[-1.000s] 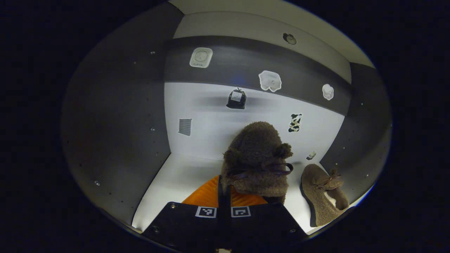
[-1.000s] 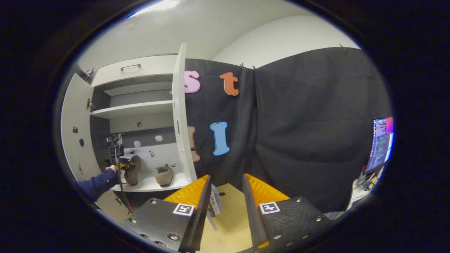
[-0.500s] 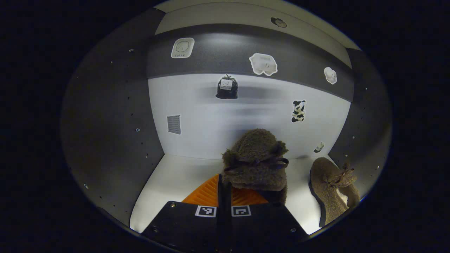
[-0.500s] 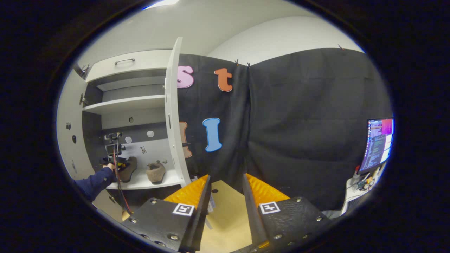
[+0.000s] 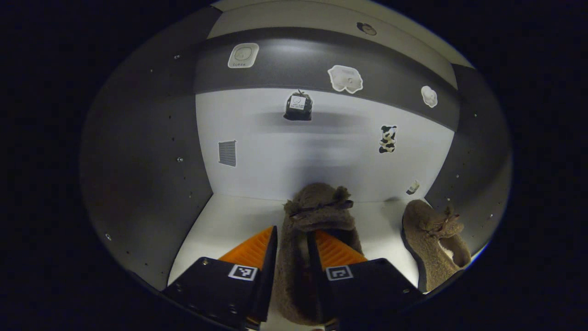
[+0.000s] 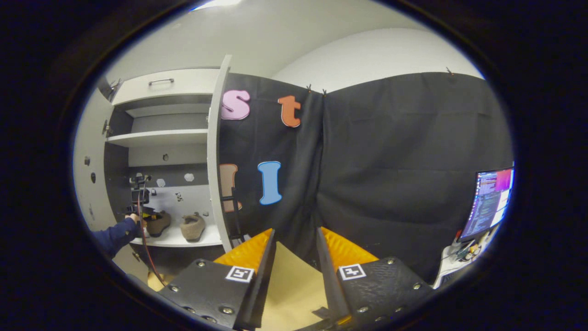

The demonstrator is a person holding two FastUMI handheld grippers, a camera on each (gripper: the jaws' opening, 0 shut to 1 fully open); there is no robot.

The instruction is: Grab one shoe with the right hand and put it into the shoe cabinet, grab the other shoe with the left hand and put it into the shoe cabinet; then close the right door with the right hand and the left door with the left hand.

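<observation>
Shoe [image 5: 305, 239], brown and fuzzy, lies flat on the white shelf [image 5: 220, 225] of the shoe cabinet [image 6: 158, 138], right between the fingers of the left gripper [image 5: 291, 239]. Those fingers are spread a bit and I cannot tell if they press it. A second shoe [image 5: 432, 243] sits near, to the right. The right gripper [image 6: 295, 241] points at the black cloth wall [image 6: 390, 174], fingers apart, holding nothing.

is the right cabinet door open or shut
Open. In the right gripper view the right door swings out edge-on, leaving the shelves and both shoes exposed.
</observation>
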